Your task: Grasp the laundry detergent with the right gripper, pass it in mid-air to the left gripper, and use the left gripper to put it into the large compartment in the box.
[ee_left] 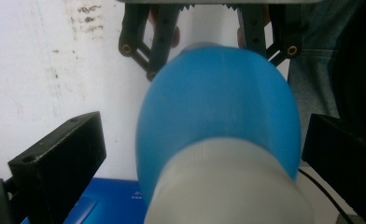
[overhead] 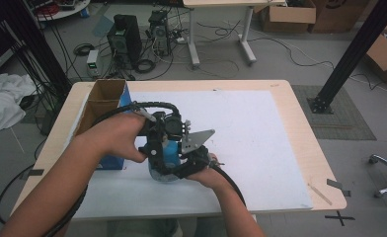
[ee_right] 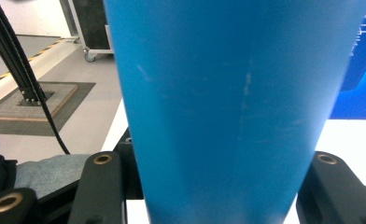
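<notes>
The right gripper clamps a blue bottle between its jaws. The left gripper brackets the bottle's whitish end with jaws spread, not touching. Below lies a white mat on a wooden table; a blue cardboard box stands beside, over grey floor.

Illumination is even and diffuse; shadows beneath the table are soft. The blue bottle is blurred at close range; its background stays sharper.

one blue bottle, two grippers, one cardboard box, one table.
</notes>
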Demonstrator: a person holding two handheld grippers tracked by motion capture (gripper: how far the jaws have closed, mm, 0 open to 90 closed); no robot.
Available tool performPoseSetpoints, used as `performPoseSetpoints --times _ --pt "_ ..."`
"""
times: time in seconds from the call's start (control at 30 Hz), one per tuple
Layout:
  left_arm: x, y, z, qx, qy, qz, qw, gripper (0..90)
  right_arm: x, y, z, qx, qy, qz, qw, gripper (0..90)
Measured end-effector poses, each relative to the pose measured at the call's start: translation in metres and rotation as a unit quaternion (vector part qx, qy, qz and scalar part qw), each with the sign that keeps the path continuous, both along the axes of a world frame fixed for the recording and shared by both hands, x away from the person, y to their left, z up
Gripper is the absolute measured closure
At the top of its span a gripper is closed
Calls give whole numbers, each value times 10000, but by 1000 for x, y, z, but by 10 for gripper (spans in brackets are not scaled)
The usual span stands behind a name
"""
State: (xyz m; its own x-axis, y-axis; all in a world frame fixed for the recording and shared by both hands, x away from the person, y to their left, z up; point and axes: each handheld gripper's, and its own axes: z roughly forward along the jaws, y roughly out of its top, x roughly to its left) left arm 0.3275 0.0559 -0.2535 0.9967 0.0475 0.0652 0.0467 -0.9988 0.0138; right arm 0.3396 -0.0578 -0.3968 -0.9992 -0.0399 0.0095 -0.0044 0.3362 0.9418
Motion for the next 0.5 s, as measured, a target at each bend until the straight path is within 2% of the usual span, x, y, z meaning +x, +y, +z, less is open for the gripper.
performPoseSetpoints --times 0.33,0.5 --pt "1 2 -3 56 -52 18 10000 13 0 1 1 12 34 2 10000 459" --pt "0 2 -4 88 -25 -7 10000 55 0 2 0 24 18 25 10000 459"
